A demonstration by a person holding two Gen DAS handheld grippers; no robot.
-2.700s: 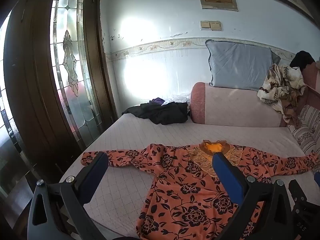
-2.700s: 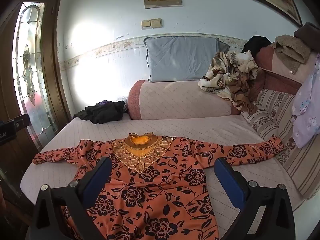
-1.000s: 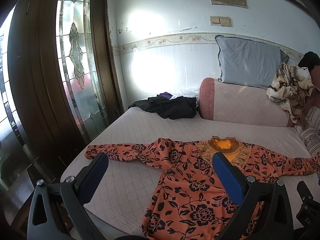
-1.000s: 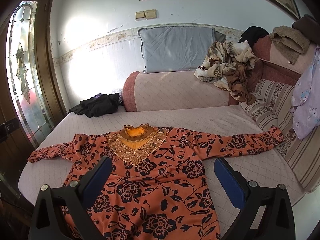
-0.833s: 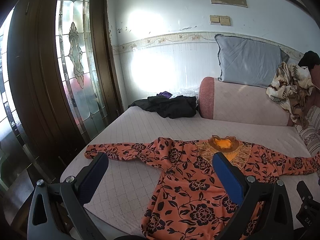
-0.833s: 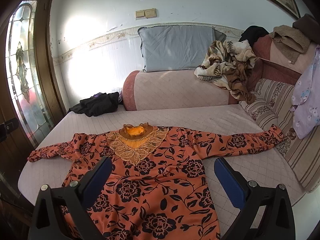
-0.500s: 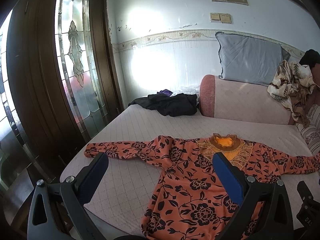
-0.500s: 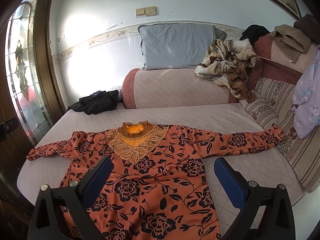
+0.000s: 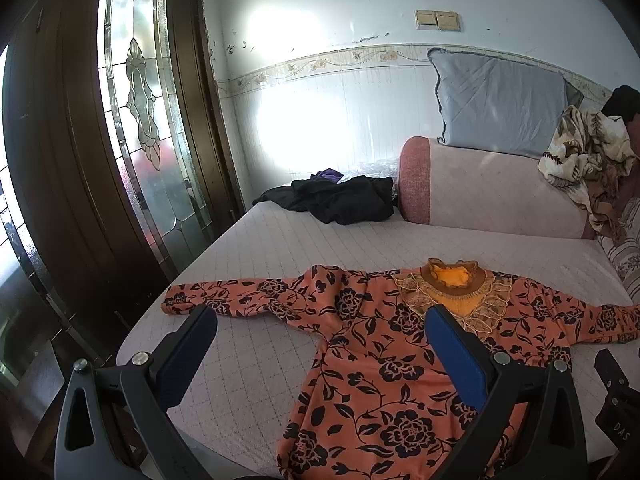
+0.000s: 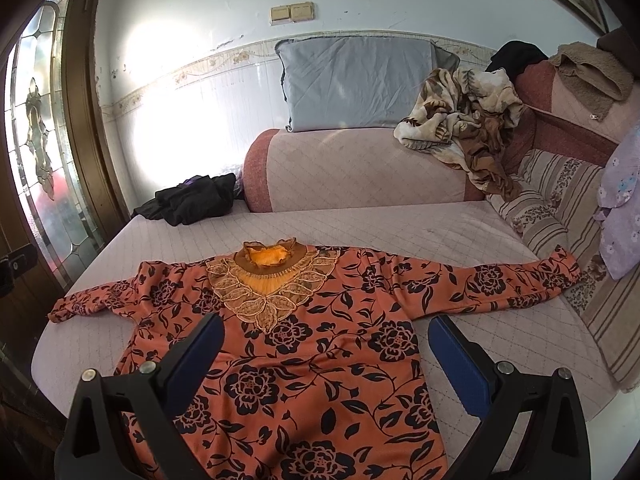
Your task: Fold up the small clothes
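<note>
An orange long-sleeved top with black flowers (image 9: 384, 360) lies flat and face up on the quilted pink bed (image 9: 272, 248), sleeves spread out to both sides. It also shows in the right wrist view (image 10: 312, 344), with a lace collar (image 10: 272, 276). My left gripper (image 9: 320, 320) is open and empty, above the top's left sleeve and shoulder. My right gripper (image 10: 324, 328) is open and empty, above the top's chest. Neither touches the cloth.
A black garment heap (image 9: 340, 200) lies at the bed's far left corner. A pink bolster (image 10: 352, 168) carries a grey pillow (image 10: 356, 80) and a brown patterned blanket (image 10: 468, 120). A glass door (image 9: 148, 128) stands left; striped cushions (image 10: 560, 200) line the right.
Both grippers have drifted slightly, so the top sits a little lower and closer in both views. Both stay open; the top has not moved.
</note>
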